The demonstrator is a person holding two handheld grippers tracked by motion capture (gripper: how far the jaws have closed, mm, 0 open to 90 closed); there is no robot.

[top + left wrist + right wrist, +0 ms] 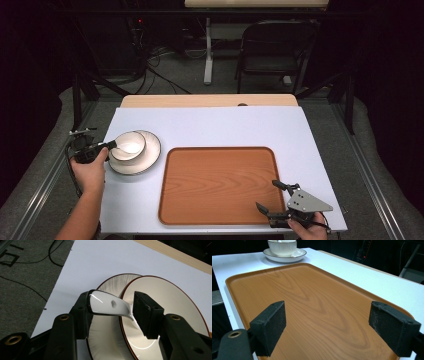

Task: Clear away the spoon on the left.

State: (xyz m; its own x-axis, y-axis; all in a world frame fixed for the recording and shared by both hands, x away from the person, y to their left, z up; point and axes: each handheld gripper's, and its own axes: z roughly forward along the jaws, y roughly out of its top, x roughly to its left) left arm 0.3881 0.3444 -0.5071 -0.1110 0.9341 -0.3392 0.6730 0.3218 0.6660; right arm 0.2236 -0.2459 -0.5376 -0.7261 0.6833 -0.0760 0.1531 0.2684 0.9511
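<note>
Hidden and cut-off parts

The spoon (pixel 110 305) bowl end is hidden behind the right jaw of the left gripper (pixel 111 315) in the left gripper view; the bowl (pixel 282 246) top is cut off by the far edge in the right gripper view; the right hand (pixel 306 231) runs off the near edge.

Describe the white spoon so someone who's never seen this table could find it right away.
Start at the large wooden tray; left of it a dark-rimmed white plate carries a white bowl. The glossy white ceramic spoon sticks out of that bowl between the left gripper jaws, the one small elongated piece.
</note>
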